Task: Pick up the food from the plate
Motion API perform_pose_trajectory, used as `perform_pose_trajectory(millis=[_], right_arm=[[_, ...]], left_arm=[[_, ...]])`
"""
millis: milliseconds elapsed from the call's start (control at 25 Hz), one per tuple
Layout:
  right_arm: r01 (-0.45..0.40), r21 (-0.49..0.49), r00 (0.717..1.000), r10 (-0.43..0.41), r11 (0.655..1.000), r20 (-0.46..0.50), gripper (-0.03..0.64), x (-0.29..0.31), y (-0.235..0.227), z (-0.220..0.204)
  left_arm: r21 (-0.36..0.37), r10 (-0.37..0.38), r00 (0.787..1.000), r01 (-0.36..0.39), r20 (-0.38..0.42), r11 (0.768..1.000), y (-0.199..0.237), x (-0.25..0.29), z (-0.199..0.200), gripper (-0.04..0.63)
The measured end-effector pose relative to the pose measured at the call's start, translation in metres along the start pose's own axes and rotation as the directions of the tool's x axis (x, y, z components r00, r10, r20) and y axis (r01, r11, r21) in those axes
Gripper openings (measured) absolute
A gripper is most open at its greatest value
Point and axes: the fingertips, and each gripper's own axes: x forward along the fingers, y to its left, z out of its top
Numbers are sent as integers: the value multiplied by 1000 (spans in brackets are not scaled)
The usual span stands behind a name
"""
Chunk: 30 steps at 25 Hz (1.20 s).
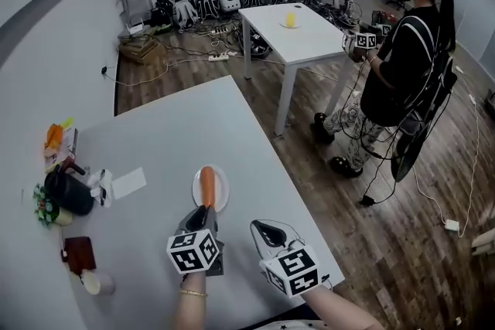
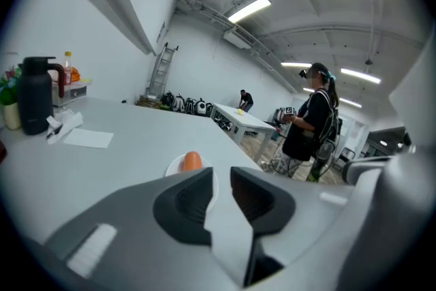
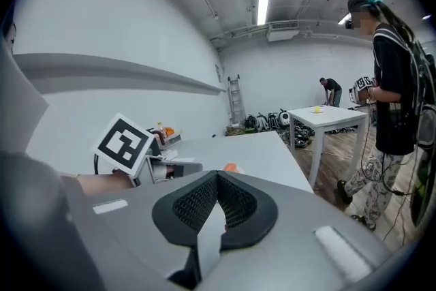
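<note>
An orange sausage [image 1: 206, 185] lies lengthwise on a small white plate [image 1: 222, 189] on the grey table [image 1: 170, 135]. My left gripper [image 1: 203, 212] hovers at the plate's near rim, just short of the sausage's near end. In the left gripper view the sausage [image 2: 192, 160] and plate [image 2: 176, 165] sit just beyond the jaws and a little left; the left gripper [image 2: 222, 182] is open by a narrow gap with nothing in it. My right gripper [image 1: 261, 228] is to the right of the plate, near the table's front corner, and it [image 3: 218, 177] is shut and empty.
A black jug [image 1: 68, 193], a sheet of paper [image 1: 128, 183], a brown wallet [image 1: 79, 253] and a cup [image 1: 97, 284] stand at the table's left. The table's right edge runs close by the plate. A person [image 1: 406, 66] stands beside a second white table [image 1: 298, 35].
</note>
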Motion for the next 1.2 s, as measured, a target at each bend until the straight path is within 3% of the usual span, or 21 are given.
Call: perform_pose_trajectory(millis=[80, 240, 440, 560, 680, 960, 1200], right_arm=[[-20, 16, 1000, 21, 1000, -20, -2, 16, -8, -1], [-53, 58, 997, 56, 997, -54, -2, 42, -18, -9], [-90, 90, 992, 98, 992, -84, -2, 65, -24, -18], [-98, 107, 990, 108, 989, -93, -2, 73, -26, -25], [-94, 117, 990, 106, 989, -97, -2, 77, -29, -28], [-83, 117, 990, 95, 990, -102, -2, 68, -27, -32], [-49, 108, 995, 58, 993, -80, -2, 52, -18, -32]], left_arm=[[-16, -7, 999, 6, -44, 1000, 10, 32, -4, 156], [6, 42, 988, -41, -147, 999, 35, 90, -15, 230], [-4, 85, 959, -89, -271, 996, 62, 134, -33, 259], [46, 126, 935, -117, -332, 992, 70, 144, -44, 259], [101, 156, 930, -130, -333, 986, 71, 148, -43, 213], [83, 160, 936, -141, -313, 987, 72, 143, -42, 212], [3, 75, 975, -76, -209, 997, 46, 102, -33, 212]])
